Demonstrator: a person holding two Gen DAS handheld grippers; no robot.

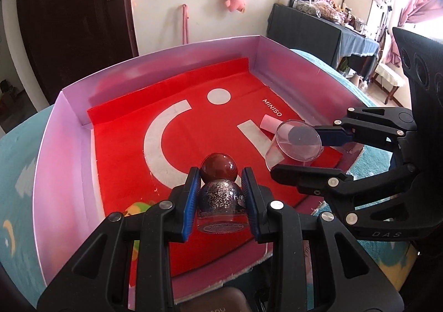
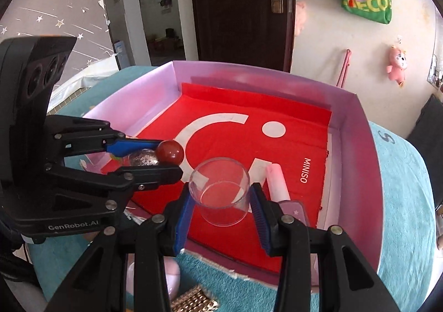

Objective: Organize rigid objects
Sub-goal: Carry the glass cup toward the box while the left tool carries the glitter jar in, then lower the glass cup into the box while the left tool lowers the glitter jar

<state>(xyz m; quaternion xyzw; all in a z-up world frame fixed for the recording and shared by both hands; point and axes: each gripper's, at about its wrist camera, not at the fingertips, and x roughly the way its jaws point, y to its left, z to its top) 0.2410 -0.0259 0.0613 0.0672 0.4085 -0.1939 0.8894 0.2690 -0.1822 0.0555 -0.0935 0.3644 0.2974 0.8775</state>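
Note:
My left gripper (image 1: 220, 195) is shut on a glittery bottle (image 1: 220, 198) with a round dark-red ball cap (image 1: 219, 168), held over the near part of a pink box (image 1: 55, 146) lined with a red MINISO sheet (image 1: 124, 151). It also shows in the right wrist view (image 2: 169, 158), where the bottle (image 2: 144, 158) and its cap (image 2: 170, 152) are at the left. My right gripper (image 2: 221, 201) is shut on a clear plastic cup (image 2: 221, 193), tilted on its side above the sheet (image 2: 290, 151). In the left wrist view the cup (image 1: 293, 146) is at the right, in that gripper (image 1: 299, 148).
A pale pink cylinder (image 2: 278, 182) lies on the sheet beside the cup, also in the left wrist view (image 1: 270, 123). The box (image 2: 357, 146) stands on a teal cover (image 2: 401, 187). A pink object (image 2: 171, 278) and a gold mesh item (image 2: 193, 301) lie near the front edge.

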